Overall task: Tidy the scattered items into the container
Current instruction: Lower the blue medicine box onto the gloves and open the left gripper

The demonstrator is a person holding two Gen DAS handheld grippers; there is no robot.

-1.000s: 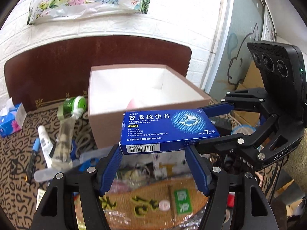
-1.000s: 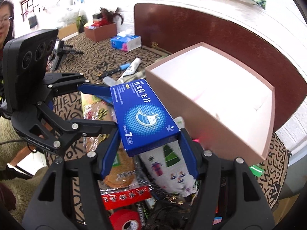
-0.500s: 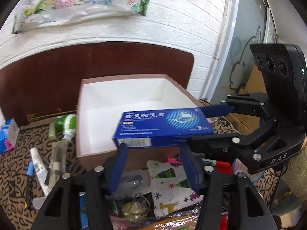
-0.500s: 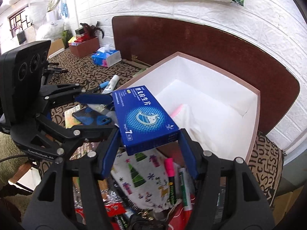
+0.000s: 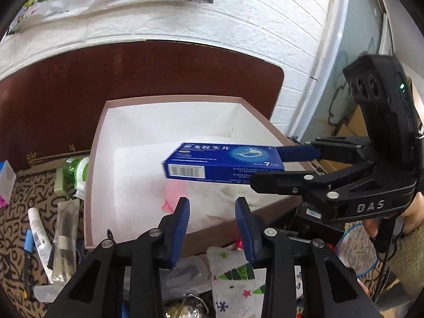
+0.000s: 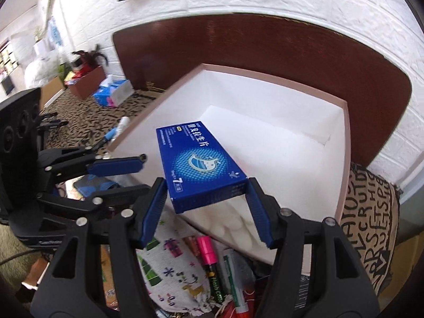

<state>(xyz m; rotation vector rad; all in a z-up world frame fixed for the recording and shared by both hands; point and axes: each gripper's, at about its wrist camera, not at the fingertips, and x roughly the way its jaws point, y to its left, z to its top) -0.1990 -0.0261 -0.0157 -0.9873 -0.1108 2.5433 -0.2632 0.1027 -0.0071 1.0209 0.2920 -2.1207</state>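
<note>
Right gripper (image 6: 206, 198) pinches a flat blue cardboard medicine box (image 6: 197, 163) above the open white-lined pink container (image 6: 278, 143). Left gripper (image 5: 212, 212), at its nine o'clock, is closing on nothing.

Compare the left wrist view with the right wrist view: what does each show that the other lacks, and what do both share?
Left wrist only: a green-capped bottle beside the box's outer wall, and the left claw, closing with nothing between its fingers.

Right wrist only: a pink marker and a blue tissue pack on the patterned cloth.

Both: the white-lined box, with the blue medicine carton held over it by the right claw, and a white Christmas-print pouch.
</note>
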